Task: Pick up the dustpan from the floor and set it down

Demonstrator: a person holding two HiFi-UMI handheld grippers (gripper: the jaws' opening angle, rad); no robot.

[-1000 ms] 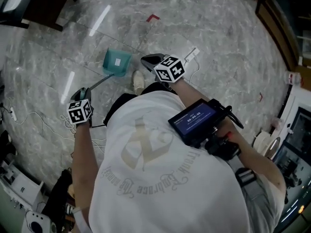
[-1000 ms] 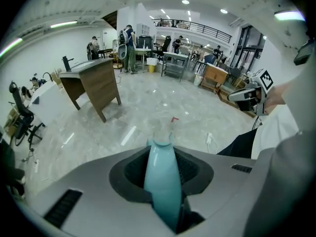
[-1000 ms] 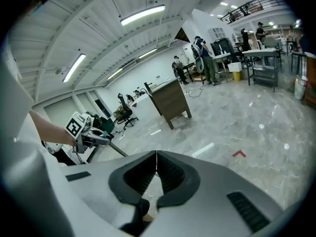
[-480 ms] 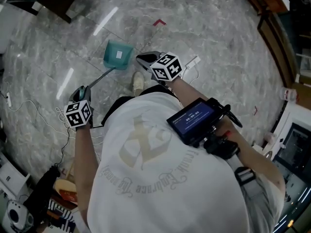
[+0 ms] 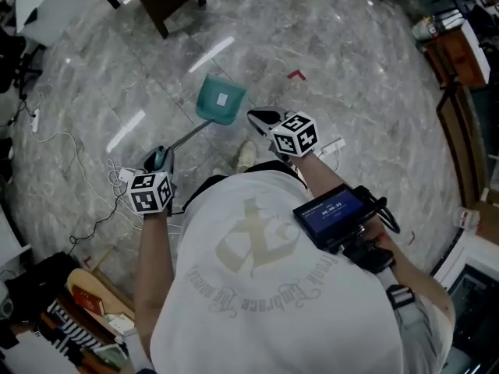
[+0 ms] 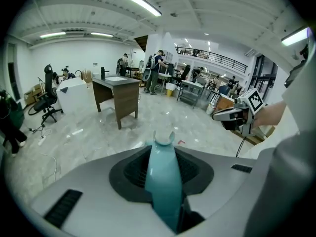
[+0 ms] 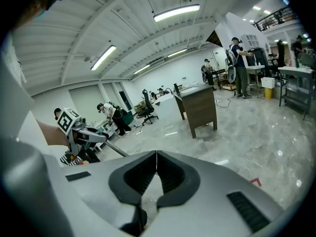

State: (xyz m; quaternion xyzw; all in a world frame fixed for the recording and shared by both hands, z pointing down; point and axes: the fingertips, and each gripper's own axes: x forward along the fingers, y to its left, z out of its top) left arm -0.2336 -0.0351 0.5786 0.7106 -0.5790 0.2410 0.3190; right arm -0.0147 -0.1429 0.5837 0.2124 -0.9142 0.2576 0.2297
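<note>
Left gripper (image 5: pixel 159 160) has the dustpan (image 5: pixel 212 106) by its top end. In the left gripper view the teal plastic grip (image 6: pixel 163 179) fills the gap between the jaws, and the pads press it from both sides. A thin, metal-looking shaft (image 5: pixel 185 139) runs from that grip down and away to the scoop (image 5: pixel 228 109). The scoop sits out in front of the person over the grey marbled floor (image 5: pixel 351 61), though from above I can't tell whether its lip touches the tile or hangs just clear. Right gripper (image 5: pixel 263 118) is off to one side with its jaws drawn together on nothing, the tips meeting in its own view. On handling, this reads as a light thing: hollow moulded plastic, stiff, smooth and a bit slick, with a white label (image 5: pixel 223 98) on the back of the scoop. The weight sits at the far end of a long lever, so I'd expect it to swing like a pendulum from that high hold (a pinch on a rounded, tapering grip may also let it twist). The waist of the grip, just below its forked tip, looks like the natural place to hold, and that's where the jaws are. The floor is polished and throws back the ceiling lights, so the scoop would likely skate rather than bite on landing. Best to ease it down flat.
</note>
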